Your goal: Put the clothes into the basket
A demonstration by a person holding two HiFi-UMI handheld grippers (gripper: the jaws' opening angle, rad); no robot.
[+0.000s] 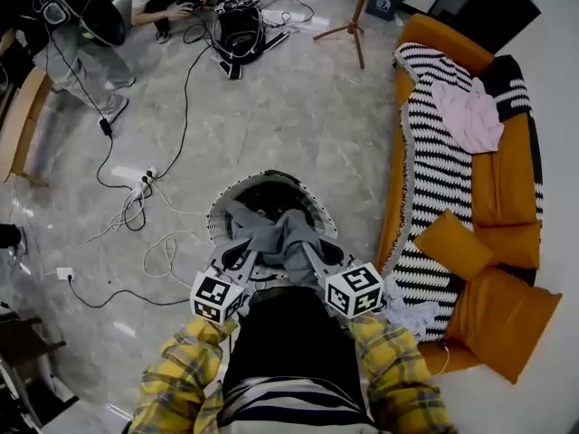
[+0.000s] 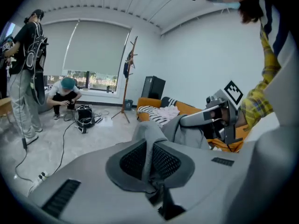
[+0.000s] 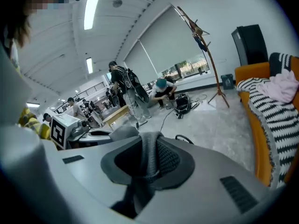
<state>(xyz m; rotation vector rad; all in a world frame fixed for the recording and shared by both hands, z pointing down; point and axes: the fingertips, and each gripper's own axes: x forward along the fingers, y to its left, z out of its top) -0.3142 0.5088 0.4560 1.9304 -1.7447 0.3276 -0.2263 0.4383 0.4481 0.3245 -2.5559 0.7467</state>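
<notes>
Left claw (image 2: 150,158) and right claw (image 3: 148,160) are both clamping shut on the grey garment (image 1: 282,233), each pinching a fold. Garment is hanging between them over basket (image 1: 304,188) on floor (image 1: 298,107).

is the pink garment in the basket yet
No, the pink garment lies on the orange sofa, away from the basket.

text: none legible | labels: none | numbers: none
</notes>
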